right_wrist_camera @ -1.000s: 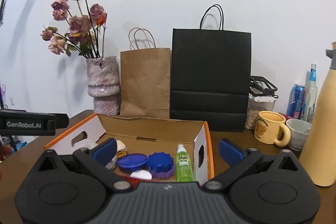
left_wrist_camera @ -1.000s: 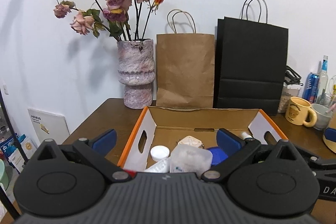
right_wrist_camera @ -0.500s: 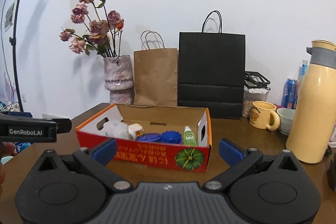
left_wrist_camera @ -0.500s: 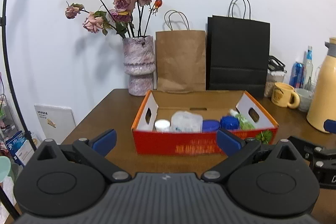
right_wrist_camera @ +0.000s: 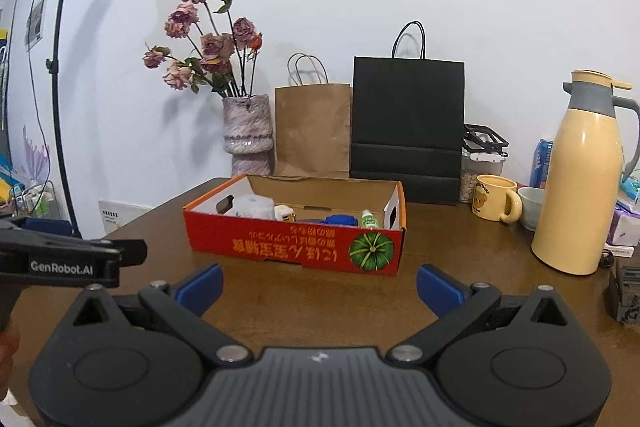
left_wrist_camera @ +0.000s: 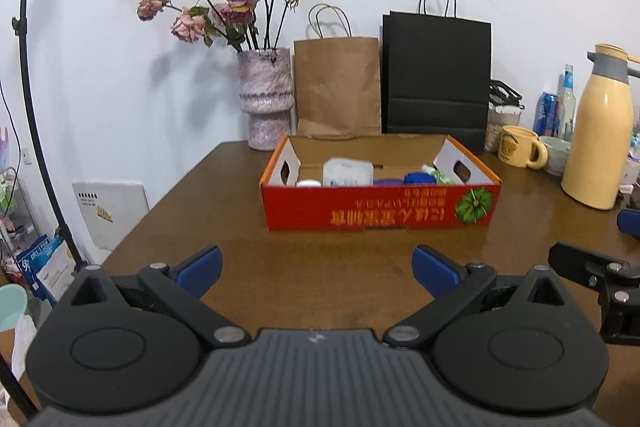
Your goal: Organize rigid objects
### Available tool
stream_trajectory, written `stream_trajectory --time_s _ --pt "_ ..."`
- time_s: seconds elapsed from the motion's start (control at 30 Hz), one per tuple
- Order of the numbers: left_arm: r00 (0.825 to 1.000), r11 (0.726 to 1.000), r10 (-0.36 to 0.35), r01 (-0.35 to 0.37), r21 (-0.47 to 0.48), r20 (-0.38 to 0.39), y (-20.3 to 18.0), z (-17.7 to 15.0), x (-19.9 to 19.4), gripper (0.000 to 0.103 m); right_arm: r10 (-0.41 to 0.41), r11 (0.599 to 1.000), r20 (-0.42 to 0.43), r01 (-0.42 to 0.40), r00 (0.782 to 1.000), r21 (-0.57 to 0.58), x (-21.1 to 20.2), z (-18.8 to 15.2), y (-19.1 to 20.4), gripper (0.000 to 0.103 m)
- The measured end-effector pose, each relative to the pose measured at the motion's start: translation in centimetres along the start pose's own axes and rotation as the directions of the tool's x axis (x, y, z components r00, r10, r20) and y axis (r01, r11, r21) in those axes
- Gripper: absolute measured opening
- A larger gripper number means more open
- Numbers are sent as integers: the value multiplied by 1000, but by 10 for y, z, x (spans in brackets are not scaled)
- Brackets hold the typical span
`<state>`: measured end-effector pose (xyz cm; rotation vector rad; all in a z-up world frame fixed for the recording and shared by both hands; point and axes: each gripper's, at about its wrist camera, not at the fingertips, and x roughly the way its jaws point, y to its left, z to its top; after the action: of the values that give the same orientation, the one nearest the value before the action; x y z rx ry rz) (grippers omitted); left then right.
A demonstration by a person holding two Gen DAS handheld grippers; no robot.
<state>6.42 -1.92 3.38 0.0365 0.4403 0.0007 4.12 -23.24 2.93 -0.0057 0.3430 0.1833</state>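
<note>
A red cardboard box with orange rim stands on the brown table. Inside it I see a clear plastic tub, a white cap, blue lids and a green bottle. My left gripper is open over bare table, well short of the box, nothing between its fingers. My right gripper is also open and holds nothing, near the box's front right. The other gripper's body shows at each view's edge.
Behind the box stand a vase of dried roses, a brown paper bag and a black bag. A yellow thermos, yellow mug, bowl and cans crowd the right. A light stand rises left.
Both grippers have pulled back from over the box toward the table's near edge; the box now looks smaller and its red front shows. Both stayed open with nothing held.
</note>
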Motion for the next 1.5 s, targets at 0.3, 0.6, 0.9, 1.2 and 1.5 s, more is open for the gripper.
stream_trajectory --time_s 0.3,0.6,0.9,1.2,1.5 --pt "999 1000 -16 15 -9 -52 1 -23 -13 103 9 1000 -21 -9 1000 -7 -18 -14 8 103" --pt "998 1000 -16 16 -10 -53 3 -27 -17 103 13 1000 -12 -13 1000 -15 -24 -14 13 103" --pt "998 1000 -14 13 -12 -54 3 -27 -18 103 15 1000 -12 -16 1000 -21 -24 -13 16 103" --pt "999 1000 -15 14 -9 -52 4 -26 -19 103 16 1000 -12 -16 1000 -22 -23 -13 17 103" --pt "999 1000 -13 13 -6 -50 2 -25 -19 103 14 1000 -11 -14 1000 -23 -23 -13 18 103"
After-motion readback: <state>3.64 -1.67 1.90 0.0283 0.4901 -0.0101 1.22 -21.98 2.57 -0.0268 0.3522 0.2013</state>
